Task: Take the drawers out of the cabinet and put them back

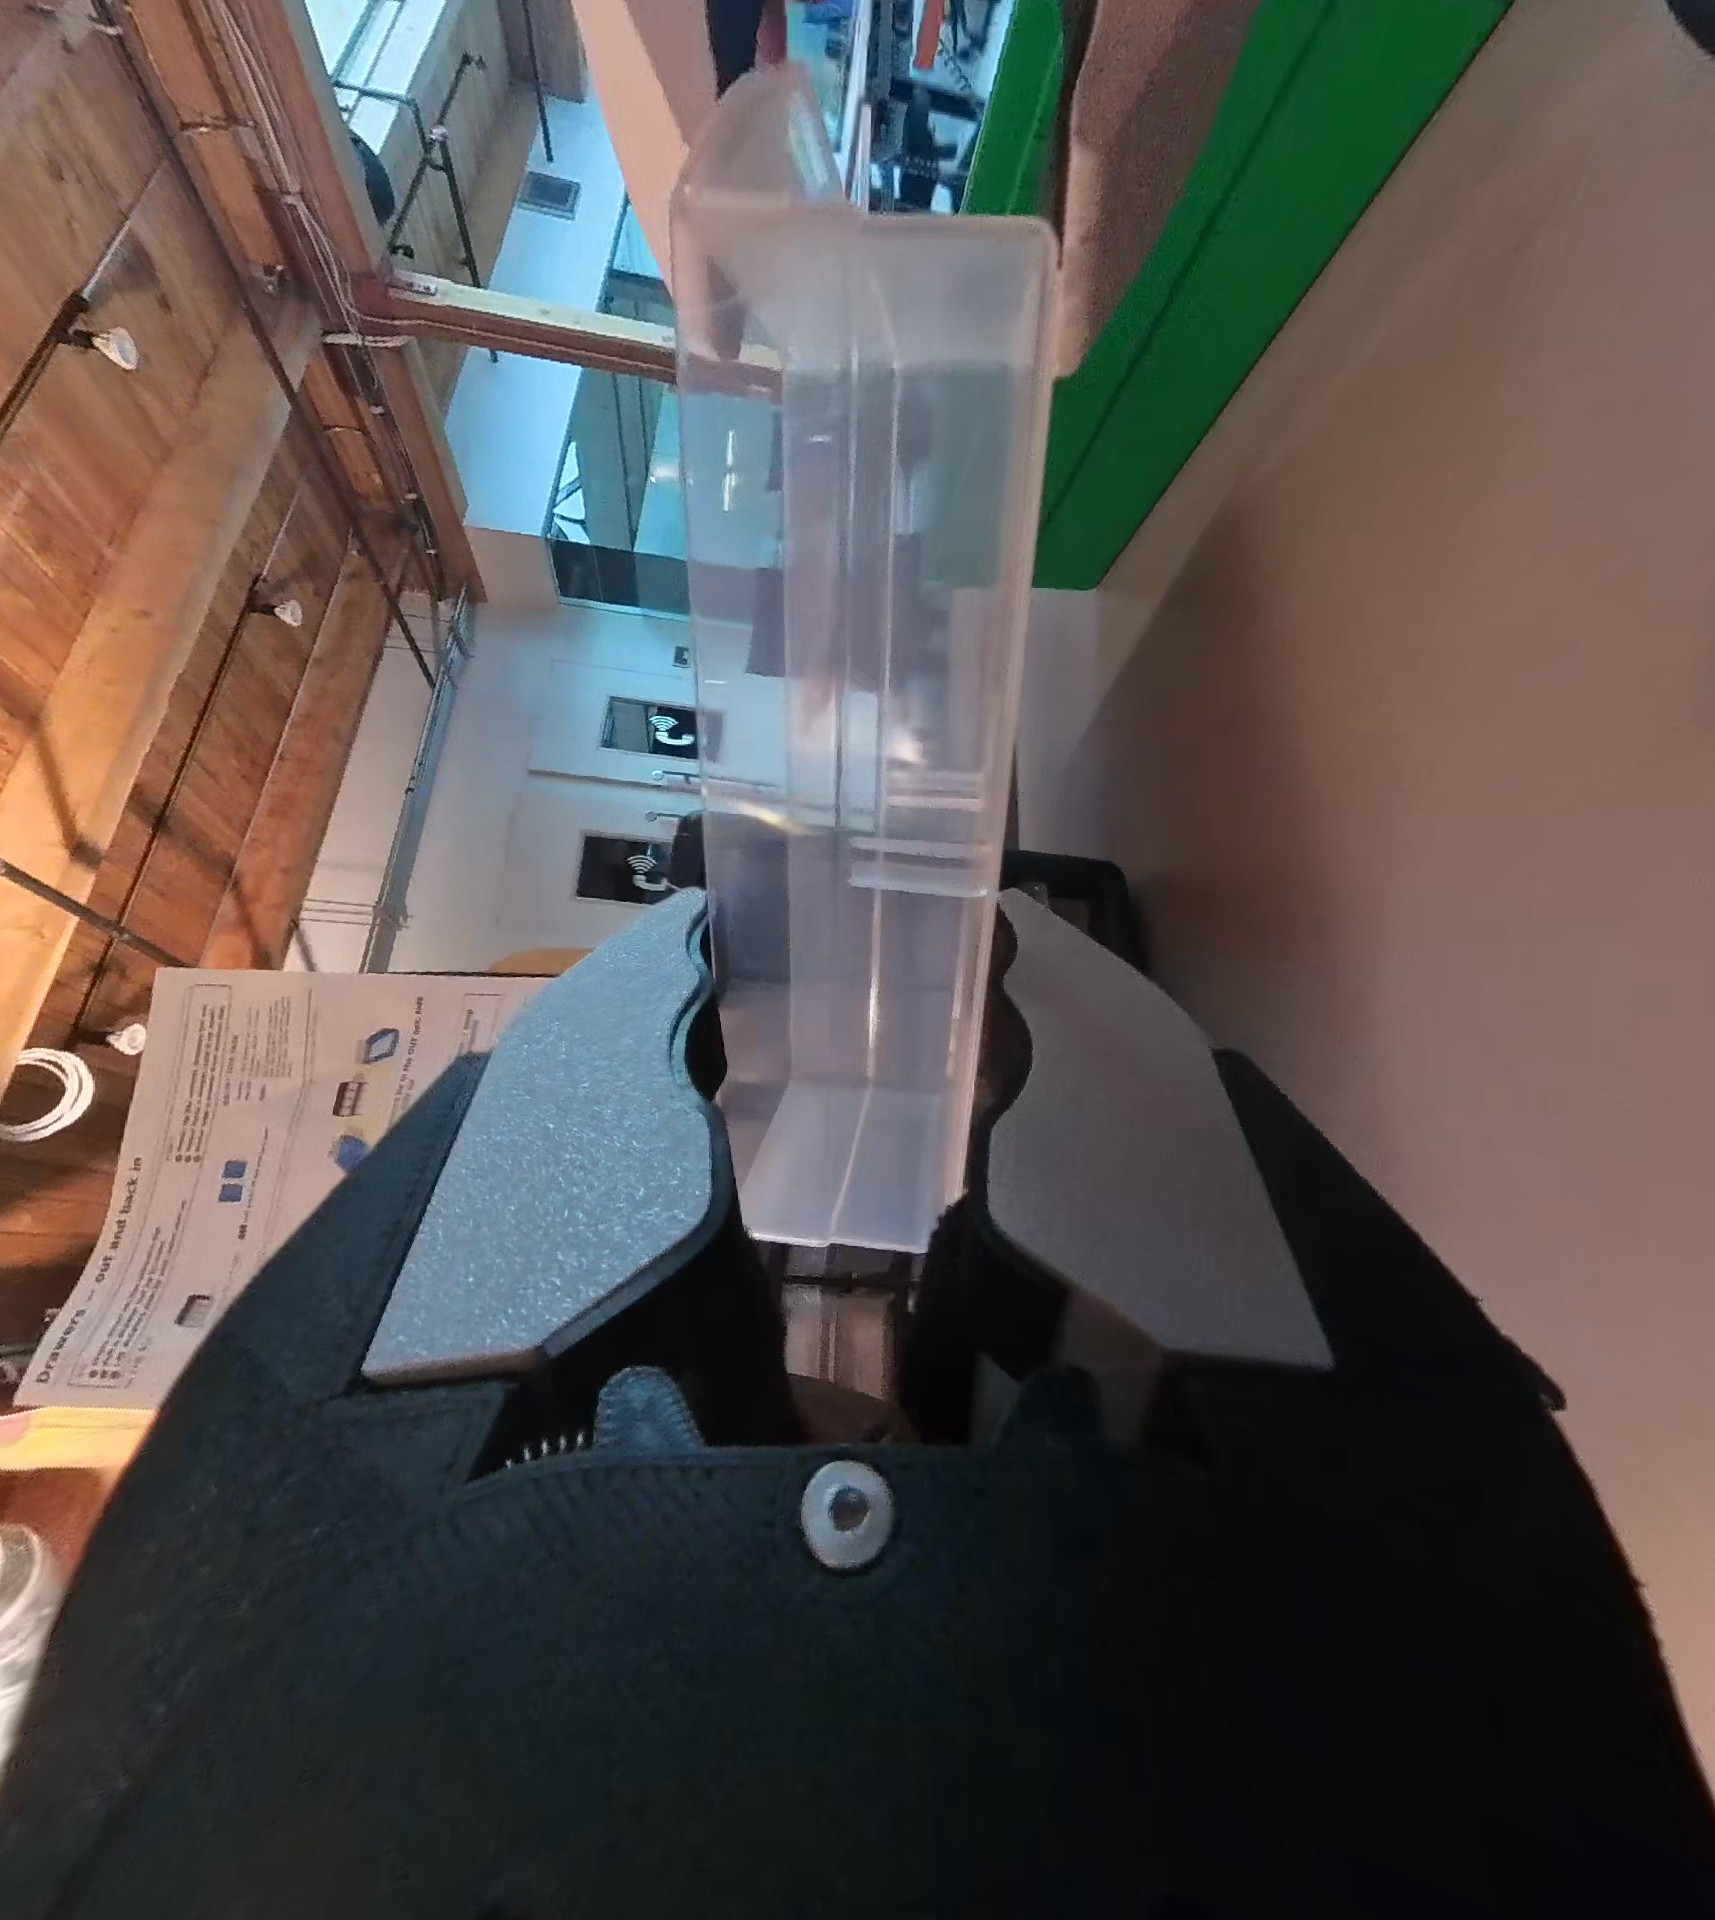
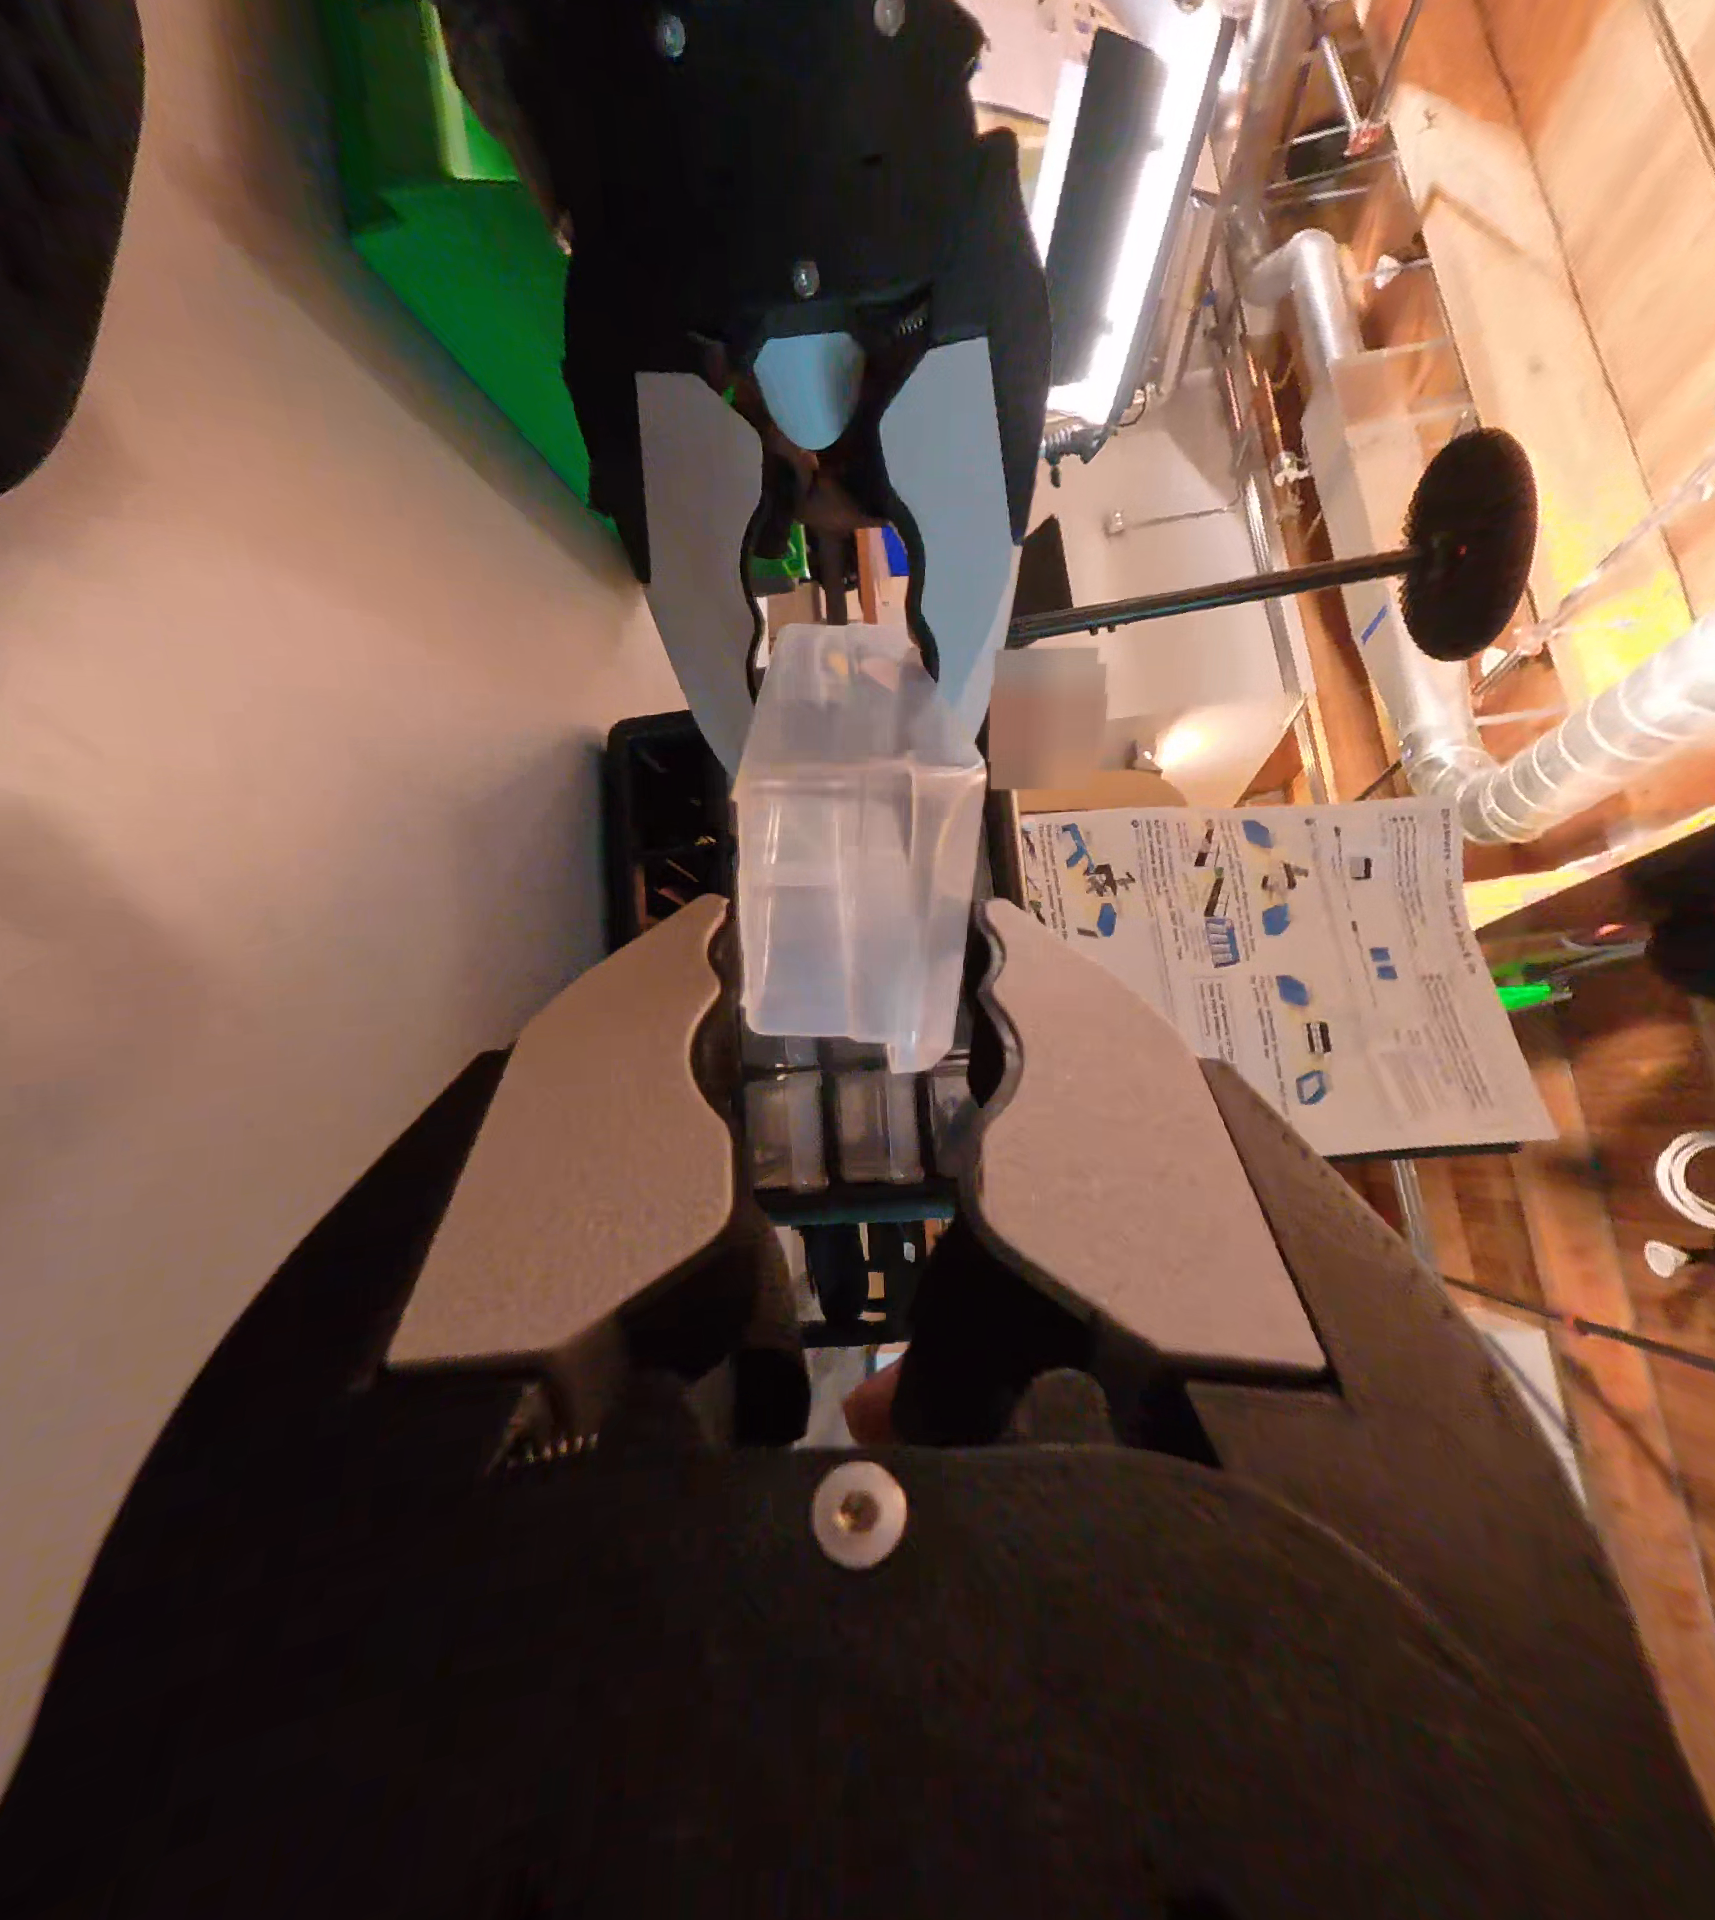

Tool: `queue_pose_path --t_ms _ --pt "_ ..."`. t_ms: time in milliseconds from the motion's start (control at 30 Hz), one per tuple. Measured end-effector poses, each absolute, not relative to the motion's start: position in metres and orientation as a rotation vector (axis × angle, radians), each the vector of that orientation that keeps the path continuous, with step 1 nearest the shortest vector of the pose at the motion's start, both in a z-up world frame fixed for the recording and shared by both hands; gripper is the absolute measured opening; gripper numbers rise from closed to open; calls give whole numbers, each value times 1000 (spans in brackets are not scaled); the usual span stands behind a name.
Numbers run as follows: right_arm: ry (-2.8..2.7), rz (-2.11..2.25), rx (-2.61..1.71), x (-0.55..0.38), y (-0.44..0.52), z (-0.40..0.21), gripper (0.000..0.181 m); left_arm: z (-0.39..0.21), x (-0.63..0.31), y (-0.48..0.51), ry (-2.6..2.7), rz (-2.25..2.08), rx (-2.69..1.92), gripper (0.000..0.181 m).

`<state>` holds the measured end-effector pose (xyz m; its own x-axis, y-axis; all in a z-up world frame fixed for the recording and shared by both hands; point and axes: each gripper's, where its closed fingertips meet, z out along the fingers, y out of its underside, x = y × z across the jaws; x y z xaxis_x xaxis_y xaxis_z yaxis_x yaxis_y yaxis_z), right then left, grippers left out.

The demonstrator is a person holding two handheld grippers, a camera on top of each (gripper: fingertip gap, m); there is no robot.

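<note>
A clear plastic drawer is held in the air between my two grippers. My left gripper is shut on one end of it, with the drawer seated deep between the fingers. In the right wrist view my right gripper clamps the near end of the same drawer with its fingertips, and the left gripper grips the far end. The black cabinet, with clear drawers in its slots, stands on the table right behind the held drawer. A corner of the cabinet also shows in the left wrist view.
A printed instruction sheet stands propped next to the cabinet; it also shows in the left wrist view. A green box sits on the beige table. A black round stool stands beyond.
</note>
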<state>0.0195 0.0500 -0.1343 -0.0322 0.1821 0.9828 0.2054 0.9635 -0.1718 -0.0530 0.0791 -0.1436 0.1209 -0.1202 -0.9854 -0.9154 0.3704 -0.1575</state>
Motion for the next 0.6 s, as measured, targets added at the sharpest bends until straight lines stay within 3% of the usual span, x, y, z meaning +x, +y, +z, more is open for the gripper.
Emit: queue_pose_path --t_ms 167,233,367,400,533,600 --pt "-1638 -27 -337 17 51 -136 40 -148 -55 79 1310 683 -1120 48" --pt "-1639 -32 -377 17 58 -139 40 -148 -56 74 1290 552 -1186 57" --pt "-1678 -122 -504 18 86 -161 40 -88 -84 66 961 129 -1290 65" --pt "-1680 -145 -524 16 91 -167 40 -62 -106 75 800 98 -1311 60" --pt "-1662 -290 -561 5 111 -184 40 -21 -176 128 497 112 -1627 0" --pt "-1644 -329 -585 -1 117 -187 40 -28 -166 151 575 -38 -1860 0"
